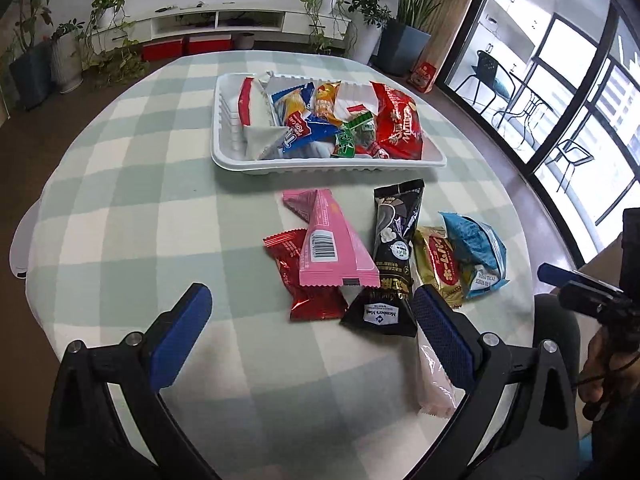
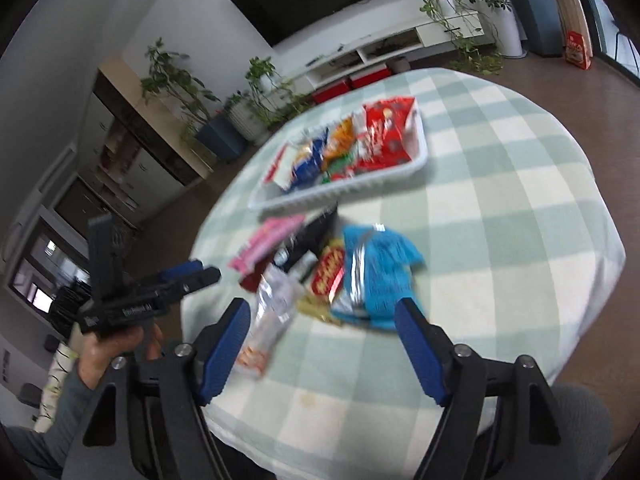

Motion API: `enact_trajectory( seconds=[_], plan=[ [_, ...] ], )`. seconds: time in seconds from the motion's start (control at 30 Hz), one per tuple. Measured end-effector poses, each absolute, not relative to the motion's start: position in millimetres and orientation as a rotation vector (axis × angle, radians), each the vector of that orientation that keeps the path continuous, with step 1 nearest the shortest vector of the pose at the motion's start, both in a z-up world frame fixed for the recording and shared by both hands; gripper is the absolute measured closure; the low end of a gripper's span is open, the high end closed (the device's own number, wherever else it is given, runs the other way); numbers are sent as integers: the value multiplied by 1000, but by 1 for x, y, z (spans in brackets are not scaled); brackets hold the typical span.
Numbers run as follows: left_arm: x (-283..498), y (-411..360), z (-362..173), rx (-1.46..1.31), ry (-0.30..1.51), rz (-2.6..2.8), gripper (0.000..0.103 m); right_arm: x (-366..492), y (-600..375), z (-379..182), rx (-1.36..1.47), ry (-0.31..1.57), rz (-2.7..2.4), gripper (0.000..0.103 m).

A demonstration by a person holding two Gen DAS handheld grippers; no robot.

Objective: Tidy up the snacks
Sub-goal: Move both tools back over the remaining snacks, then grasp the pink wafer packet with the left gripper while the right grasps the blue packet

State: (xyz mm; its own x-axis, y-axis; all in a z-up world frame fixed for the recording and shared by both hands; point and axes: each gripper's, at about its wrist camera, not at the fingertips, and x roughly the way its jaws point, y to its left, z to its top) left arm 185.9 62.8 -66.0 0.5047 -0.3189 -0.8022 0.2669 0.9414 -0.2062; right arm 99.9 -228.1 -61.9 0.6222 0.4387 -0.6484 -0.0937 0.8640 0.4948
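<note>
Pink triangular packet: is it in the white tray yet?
No, the pink triangular packet lies on the checked tablecloth in front of the white tray, overlapping a red packet.

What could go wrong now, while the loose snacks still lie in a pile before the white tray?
1. The loose packets overlap: the pink packet lies on the red packet, so one grasp may drag both.
2. The white tray already looks crowded, so an added packet might slide over its rim.
3. The pale packet lies near the table edge, beside the open left gripper; a nudge may push it off.
</note>
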Motion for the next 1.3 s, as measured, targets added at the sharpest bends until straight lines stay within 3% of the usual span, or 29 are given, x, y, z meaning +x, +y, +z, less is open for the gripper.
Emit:
enact_trajectory(
  seconds=[0.17, 0.3, 0.4, 0.87, 1.03, 1.3],
  plan=[
    [205, 44, -57, 73, 998, -369, 7, 93, -221, -76, 411, 883, 297, 28],
    [235, 30, -56, 163, 1047, -370, 25, 91, -216, -77, 400, 883, 312, 28],
    [253, 18, -62, 241, 1084, -370, 31, 91, -214, -77, 400, 880, 320, 28],
    [301, -8, -108, 396, 1222, -358, 31, 98, -219, -83, 435, 893, 335, 28],
    [311, -2, -113, 358, 1236, -375, 59, 101, -222, -84, 436, 894, 329, 28],
    [316, -3, -112, 401, 1229, -402, 72, 103, -222, -83, 430, 903, 323, 28]
  ],
)
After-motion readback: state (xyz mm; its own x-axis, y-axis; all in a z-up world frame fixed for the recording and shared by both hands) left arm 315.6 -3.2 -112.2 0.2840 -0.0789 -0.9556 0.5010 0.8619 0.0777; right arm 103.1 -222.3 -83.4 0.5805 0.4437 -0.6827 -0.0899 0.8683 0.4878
